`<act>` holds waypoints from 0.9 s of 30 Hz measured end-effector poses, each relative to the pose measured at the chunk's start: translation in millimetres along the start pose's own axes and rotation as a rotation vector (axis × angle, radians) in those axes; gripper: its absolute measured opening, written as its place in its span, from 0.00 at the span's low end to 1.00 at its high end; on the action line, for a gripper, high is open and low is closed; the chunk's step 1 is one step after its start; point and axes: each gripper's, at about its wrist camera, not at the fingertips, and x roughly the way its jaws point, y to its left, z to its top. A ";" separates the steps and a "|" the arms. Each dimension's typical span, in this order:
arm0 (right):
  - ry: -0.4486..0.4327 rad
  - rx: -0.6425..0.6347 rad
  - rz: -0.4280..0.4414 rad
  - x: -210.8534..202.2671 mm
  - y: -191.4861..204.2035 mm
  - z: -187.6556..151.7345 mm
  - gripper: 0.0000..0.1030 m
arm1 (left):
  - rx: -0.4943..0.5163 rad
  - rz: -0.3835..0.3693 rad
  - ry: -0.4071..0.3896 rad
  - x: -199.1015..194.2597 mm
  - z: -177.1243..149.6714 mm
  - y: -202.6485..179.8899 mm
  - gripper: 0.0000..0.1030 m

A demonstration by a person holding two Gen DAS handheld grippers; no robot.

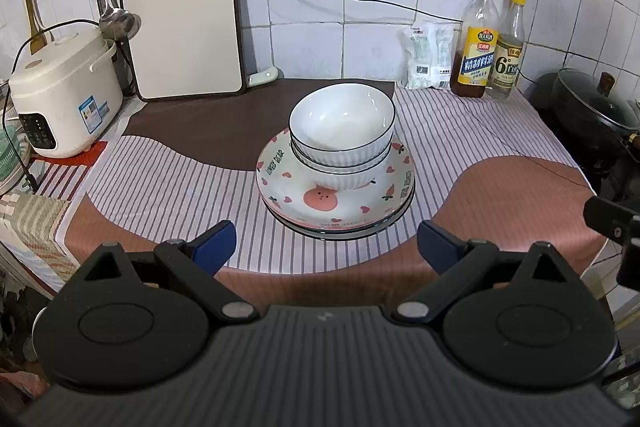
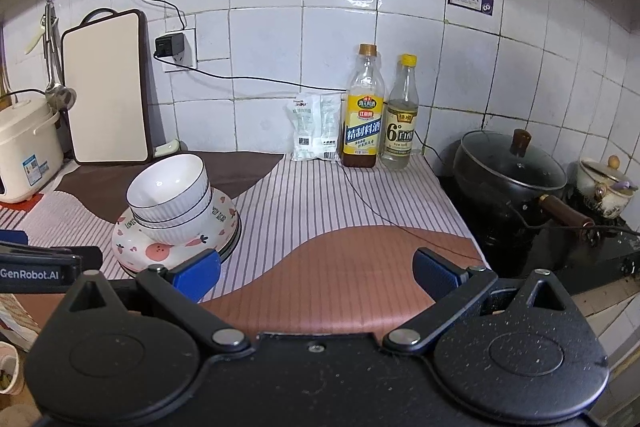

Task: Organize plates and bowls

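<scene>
The left claw (image 1: 325, 247) hangs released over the front edge of the bench (image 1: 500, 187), its blue pads spread wide and holding nothing. Just beyond it sits the stack: two white ribbed bowls (image 1: 342, 125) nested on a pink-patterned plate (image 1: 320, 203) that lies on another plate. The plate's rim reads "LOVELY BEAR".

The right claw (image 2: 316, 273) is likewise released and empty, over the front edge further right, with the stack (image 2: 176, 211) to its left. Open cloth lies between the stack and the bench's right edge, crossed by a thin black cable (image 2: 372, 203).

The bench wears a striped cloth with brown and pink patches. Along the back edge stand a white cutting board (image 1: 182, 11) leaning on the tiled wall, a plastic packet (image 1: 430, 55), and two bottles (image 1: 488, 43), one label showing "6°". A rice cooker (image 1: 64, 99) occupies the back left corner. Past the right edge sits a black lidded pot (image 2: 510, 167). The left tool's side reads "GenRobot.AI".
</scene>
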 end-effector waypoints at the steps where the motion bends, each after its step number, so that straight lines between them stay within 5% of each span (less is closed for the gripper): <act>1: 0.002 0.003 0.003 0.5 -0.4 0.1 1.00 | -0.001 -0.001 0.002 0.0 -0.2 0.3 0.95; 27: 0.022 -0.011 -0.001 5.2 3.2 -2.4 1.00 | -0.009 0.000 0.011 1.2 -0.7 2.0 0.95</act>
